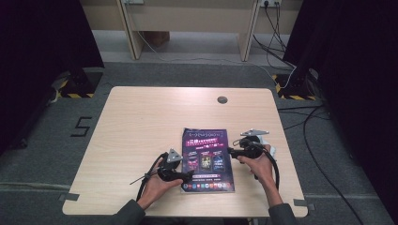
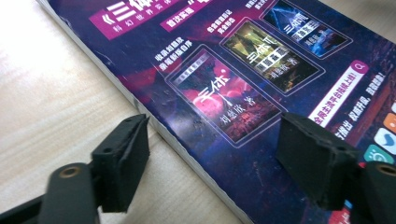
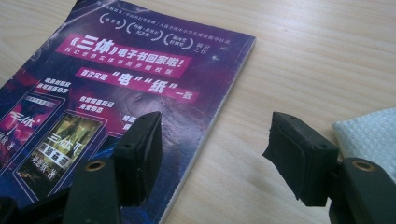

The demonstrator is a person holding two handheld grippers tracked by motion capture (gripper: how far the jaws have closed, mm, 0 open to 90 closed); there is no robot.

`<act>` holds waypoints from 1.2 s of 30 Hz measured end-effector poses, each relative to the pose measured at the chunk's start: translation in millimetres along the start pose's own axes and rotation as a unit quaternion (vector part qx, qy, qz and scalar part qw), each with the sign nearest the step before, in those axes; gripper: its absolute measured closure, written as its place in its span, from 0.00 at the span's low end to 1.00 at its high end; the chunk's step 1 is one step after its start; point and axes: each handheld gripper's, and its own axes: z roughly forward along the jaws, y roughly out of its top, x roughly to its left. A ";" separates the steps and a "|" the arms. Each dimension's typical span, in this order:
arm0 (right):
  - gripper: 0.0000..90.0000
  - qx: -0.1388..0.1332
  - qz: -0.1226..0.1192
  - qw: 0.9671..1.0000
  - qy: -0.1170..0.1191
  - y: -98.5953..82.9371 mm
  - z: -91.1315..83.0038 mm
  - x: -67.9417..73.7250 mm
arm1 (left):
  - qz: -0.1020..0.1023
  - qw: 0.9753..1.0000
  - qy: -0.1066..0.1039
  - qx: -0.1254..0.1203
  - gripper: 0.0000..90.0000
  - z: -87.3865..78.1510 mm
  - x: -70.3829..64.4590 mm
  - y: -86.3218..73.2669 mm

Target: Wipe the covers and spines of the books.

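Observation:
A thin magazine (image 1: 207, 159) with a dark purple and pink cover lies flat on the light wooden table (image 1: 141, 122), near the front. My left gripper (image 1: 190, 176) is at its left edge, low down, jaws open and straddling that edge (image 2: 215, 154). My right gripper (image 1: 231, 151) is at the magazine's right edge, also open, with one jaw over the cover and the other over bare table (image 3: 212, 154). The cover (image 2: 261, 60) (image 3: 116, 74) carries Chinese text and three small book pictures. Neither gripper holds anything.
A folded white cloth (image 3: 369, 135) lies on the table just right of my right gripper (image 1: 267, 145). A round grey cable hole (image 1: 222, 100) sits near the table's far edge. Cables trail over the grey floor at right (image 1: 319, 140); dark curtains flank both sides.

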 end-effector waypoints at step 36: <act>0.38 0.002 0.036 0.998 0.046 -14.7 29.3 28.3 | 0.007 0.999 -0.033 0.010 0.30 -21.8 -16.2 -22.9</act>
